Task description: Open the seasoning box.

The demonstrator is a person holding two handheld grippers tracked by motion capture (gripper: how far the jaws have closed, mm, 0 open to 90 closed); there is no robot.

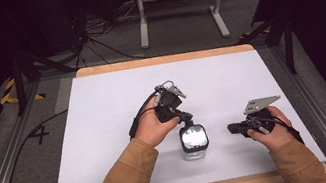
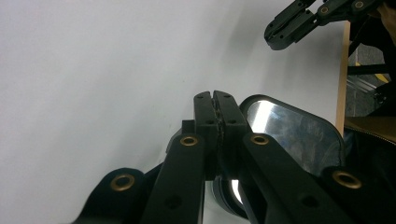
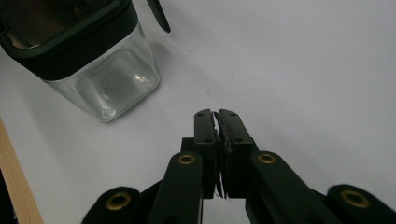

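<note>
1 clear glass jar (image 1: 194,142) stands on the white table (image 1: 107,132), near its front edge, between 2 hand-held grippers. The jar is square with rounded corners, has see-through walls, and wears a black-rimmed lid (image 2: 289,128) with a shiny clear window. The left gripper (image 1: 187,117) hovers right at the lid's far edge, its jaws pressed together and holding nothing. The right gripper (image 1: 232,129) sits just to the jar's right, apart from it, jaws likewise closed and empty.
</note>
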